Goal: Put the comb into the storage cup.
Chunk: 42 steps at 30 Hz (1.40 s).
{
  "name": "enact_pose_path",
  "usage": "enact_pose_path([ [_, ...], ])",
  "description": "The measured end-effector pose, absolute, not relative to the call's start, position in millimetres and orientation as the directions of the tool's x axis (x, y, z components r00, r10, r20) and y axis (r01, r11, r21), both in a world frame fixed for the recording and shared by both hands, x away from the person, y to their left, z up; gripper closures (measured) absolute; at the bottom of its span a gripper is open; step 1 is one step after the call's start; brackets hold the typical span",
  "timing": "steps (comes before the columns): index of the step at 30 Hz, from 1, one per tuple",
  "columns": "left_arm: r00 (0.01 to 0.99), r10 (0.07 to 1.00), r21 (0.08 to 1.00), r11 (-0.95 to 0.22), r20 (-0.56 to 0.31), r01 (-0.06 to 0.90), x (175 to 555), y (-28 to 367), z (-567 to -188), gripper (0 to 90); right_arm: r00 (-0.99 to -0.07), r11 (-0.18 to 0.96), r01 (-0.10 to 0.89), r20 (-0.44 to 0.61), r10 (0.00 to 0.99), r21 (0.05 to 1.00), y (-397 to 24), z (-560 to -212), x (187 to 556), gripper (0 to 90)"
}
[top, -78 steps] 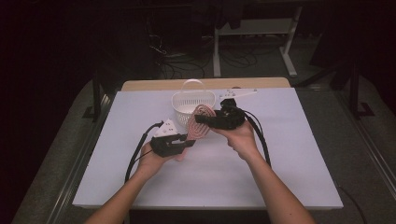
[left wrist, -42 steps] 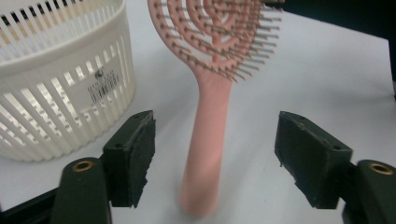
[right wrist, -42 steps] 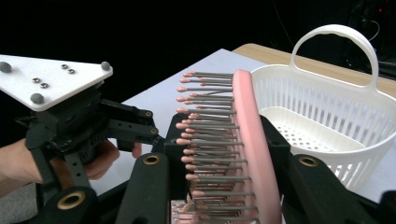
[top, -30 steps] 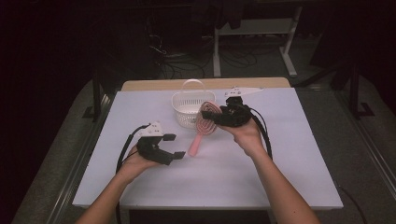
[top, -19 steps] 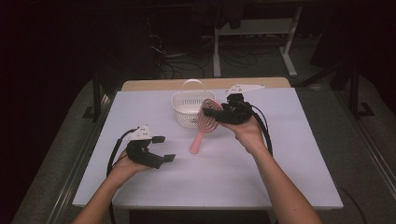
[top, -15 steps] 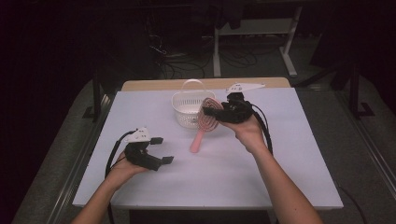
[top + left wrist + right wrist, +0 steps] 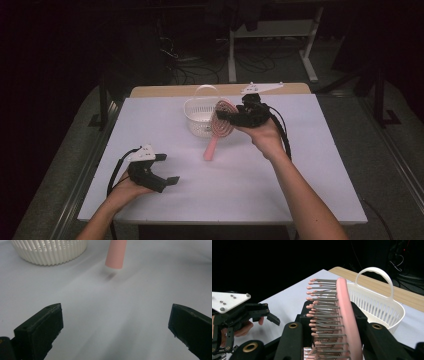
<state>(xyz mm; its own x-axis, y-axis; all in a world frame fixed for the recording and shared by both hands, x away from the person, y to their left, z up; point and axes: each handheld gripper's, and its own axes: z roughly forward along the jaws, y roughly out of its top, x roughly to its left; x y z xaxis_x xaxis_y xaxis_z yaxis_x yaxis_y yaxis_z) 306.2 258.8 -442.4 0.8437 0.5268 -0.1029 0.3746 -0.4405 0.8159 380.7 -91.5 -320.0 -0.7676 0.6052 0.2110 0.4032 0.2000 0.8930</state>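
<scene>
Pink hairbrush clamped by its head in right gripper, just beside white basket, handle slanting down toward tabletop. Left gripper empty, jaws just spread wide, well apart from basket.

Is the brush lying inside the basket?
No, the right gripper holds the brush by its head beside the basket.

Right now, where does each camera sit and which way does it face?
High view: above the near edge, facing forward and down on the table; both forearms show.
Left gripper view: low, looking between open jaws at the brush handle.
Right gripper view: along jaws clamping the brush head, toward the left gripper.
All three share the white basket.
</scene>
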Motion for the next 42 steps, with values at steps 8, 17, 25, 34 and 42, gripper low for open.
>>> enact_pose_path([
  [8, 0.844, 0.528, 0.812, -0.449, -0.096, 0.373, 304, 259, -444, 0.2, -0.768, 0.205, 0.397, 0.201, 0.608, 0.895, -89, -309, 383, 62.7],
  [17, 0.851, 0.516, 0.806, -0.460, -0.099, 0.373, 304, 256, -445, 2.6, -0.771, 0.208, 0.381, 0.186, 0.609, 0.901, -88, -292, 388, 62.7],
  [25, 0.845, 0.525, 0.805, -0.453, -0.107, 0.383, 305, 257, -446, 2.4, -0.771, 0.199, 0.371, 0.181, 0.611, 0.907, -88, -275, 394, 62.7],
  [34, 0.840, 0.532, 0.801, -0.454, -0.109, 0.391, 306, 258, -446, 0.0, -0.765, 0.184, 0.356, 0.172, 0.620, 0.916, -90, -257, 402, 62.7],
  [42, 0.846, 0.519, 0.801, -0.454, -0.118, 0.390, 306, 258, -447, 0.0, -0.753, 0.164, 0.350, 0.173, 0.635, 0.922, -92, -248, 411, 62.8],
])
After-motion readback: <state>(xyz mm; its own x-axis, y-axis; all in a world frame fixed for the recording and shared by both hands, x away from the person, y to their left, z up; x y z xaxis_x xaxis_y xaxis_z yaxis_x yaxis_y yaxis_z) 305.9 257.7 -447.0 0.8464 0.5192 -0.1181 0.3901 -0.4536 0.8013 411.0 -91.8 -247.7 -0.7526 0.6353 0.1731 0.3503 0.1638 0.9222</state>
